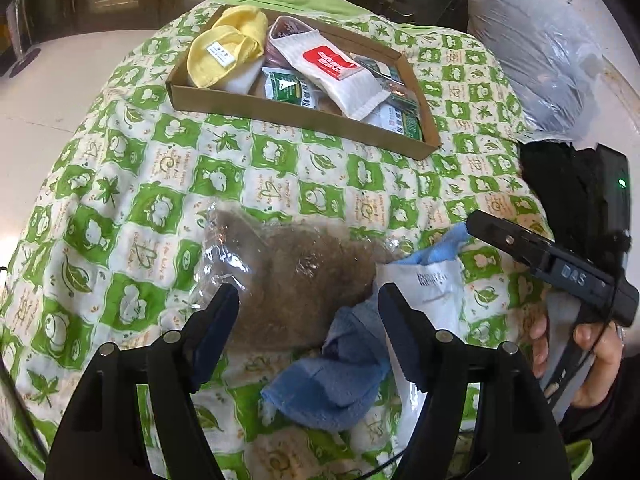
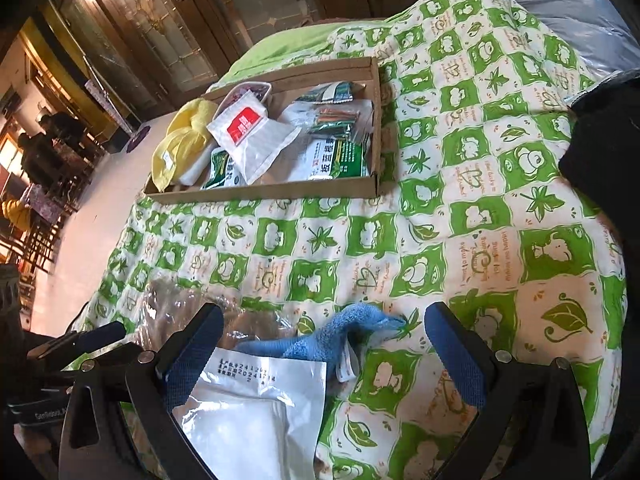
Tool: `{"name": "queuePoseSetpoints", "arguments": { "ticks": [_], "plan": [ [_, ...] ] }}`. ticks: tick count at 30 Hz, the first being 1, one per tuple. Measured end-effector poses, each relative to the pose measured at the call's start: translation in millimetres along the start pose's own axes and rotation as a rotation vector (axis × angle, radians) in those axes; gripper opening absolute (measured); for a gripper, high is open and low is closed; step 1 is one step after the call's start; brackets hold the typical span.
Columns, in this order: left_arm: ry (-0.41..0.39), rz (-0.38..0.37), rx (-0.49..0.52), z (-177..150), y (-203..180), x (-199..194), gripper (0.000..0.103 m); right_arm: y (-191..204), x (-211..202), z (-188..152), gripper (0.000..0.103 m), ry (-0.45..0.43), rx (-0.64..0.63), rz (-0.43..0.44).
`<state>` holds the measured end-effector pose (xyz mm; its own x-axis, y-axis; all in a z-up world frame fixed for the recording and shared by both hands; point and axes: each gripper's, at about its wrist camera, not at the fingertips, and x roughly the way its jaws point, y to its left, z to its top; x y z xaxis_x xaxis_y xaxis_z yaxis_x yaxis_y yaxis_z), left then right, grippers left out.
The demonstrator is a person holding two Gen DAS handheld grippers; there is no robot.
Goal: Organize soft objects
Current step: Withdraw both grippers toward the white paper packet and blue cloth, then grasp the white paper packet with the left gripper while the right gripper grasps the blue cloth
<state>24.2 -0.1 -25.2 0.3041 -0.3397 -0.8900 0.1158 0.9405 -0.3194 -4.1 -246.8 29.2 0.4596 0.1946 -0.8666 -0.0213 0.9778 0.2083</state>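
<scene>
The left gripper (image 1: 308, 312) is held open, nothing clasped; a blue cloth (image 1: 340, 376) and brown bagged item (image 1: 296, 280) lie between its fingers. The right gripper (image 2: 324, 332) is likewise open above a white pouch (image 2: 256, 412). Farther ahead, the cardboard tray (image 1: 280, 110) is seen, filled.

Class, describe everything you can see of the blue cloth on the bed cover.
The blue cloth is a soft, fuzzy towel-like piece, crumpled rather than folded, lying on the green and white quilt. One end stretches away towards the box. A white packet overlaps it on one side, and a clear bag of brown fluff touches the other. Neither claw grips it.
</scene>
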Motion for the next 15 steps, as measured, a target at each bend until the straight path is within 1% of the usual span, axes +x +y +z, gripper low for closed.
{"name": "queuePoseSetpoints", "arguments": {
  "ticks": [5,9,11,15],
  "plan": [
    [0.018,-0.054,-0.006,-9,-3,-6,0.072,-1,0,3,0.103,0.034,0.002,0.024],
    [0.065,-0.105,-0.003,-17,-15,-3,0.072,-5,1,4,0.103,0.044,0.013,0.040],
    [0.102,-0.107,0.016,-20,-27,2,0.072,-4,1,3,0.103,0.045,0.010,0.034],
    [0.159,-0.076,0.049,-30,-44,5,0.072,-1,1,1,0.103,0.046,0.003,0.024]
  ]
}}
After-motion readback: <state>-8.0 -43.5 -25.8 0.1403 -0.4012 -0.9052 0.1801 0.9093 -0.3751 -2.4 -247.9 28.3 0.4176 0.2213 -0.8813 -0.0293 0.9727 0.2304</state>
